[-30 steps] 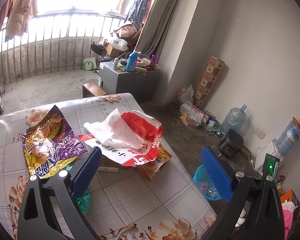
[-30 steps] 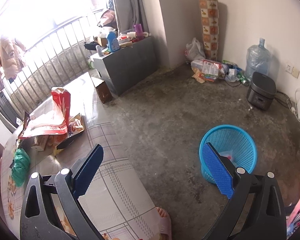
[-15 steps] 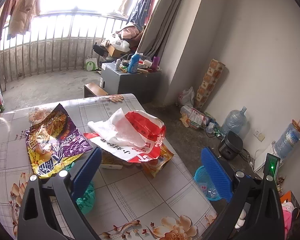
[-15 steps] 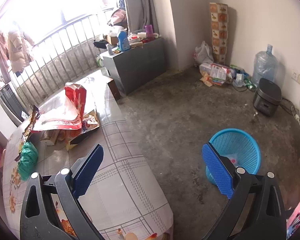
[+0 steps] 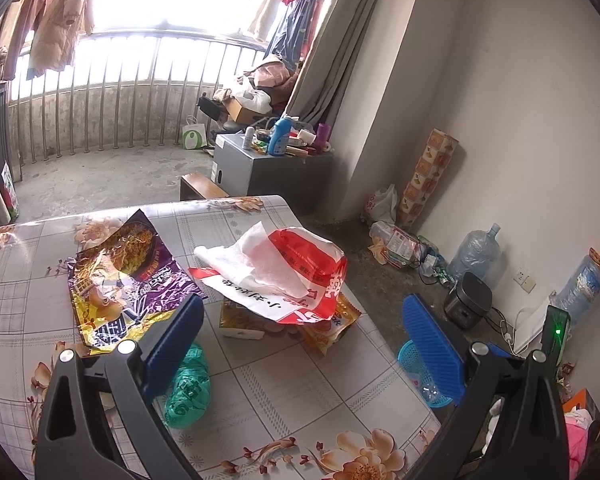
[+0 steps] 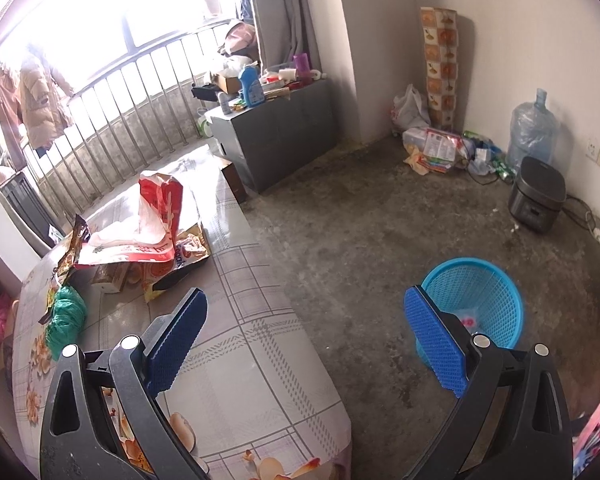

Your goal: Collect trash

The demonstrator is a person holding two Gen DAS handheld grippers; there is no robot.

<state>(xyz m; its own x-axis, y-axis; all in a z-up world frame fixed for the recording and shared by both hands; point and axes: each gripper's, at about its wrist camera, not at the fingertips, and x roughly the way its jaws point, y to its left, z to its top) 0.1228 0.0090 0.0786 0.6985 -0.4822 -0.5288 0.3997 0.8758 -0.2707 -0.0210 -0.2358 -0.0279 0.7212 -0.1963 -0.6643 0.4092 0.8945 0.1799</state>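
Trash lies on the floral table [image 5: 284,392]: a purple and yellow snack wrapper [image 5: 120,280], a red and white plastic bag [image 5: 300,268] under a white tissue [image 5: 252,256], an orange snack bag [image 5: 332,328], a small carton [image 5: 240,320] and a crumpled green bag [image 5: 188,388]. My left gripper [image 5: 304,344] is open and empty above the table's near part. My right gripper [image 6: 304,340] is open and empty over the table's right edge [image 6: 300,320]. A blue mesh waste basket [image 6: 480,300] stands on the floor to the right; it also shows in the left wrist view [image 5: 416,364].
A grey cabinet [image 6: 276,132] with bottles stands beyond the table. Bags, a water jug [image 6: 532,128] and a black cooker [image 6: 536,196] line the far wall. A wooden stool [image 5: 200,186] sits at the table's far end. The concrete floor [image 6: 380,232] lies between table and wall.
Both grippers have drawn back and risen a little, so the table and trash sit farther off. Both stay open and empty. The trash has not moved.
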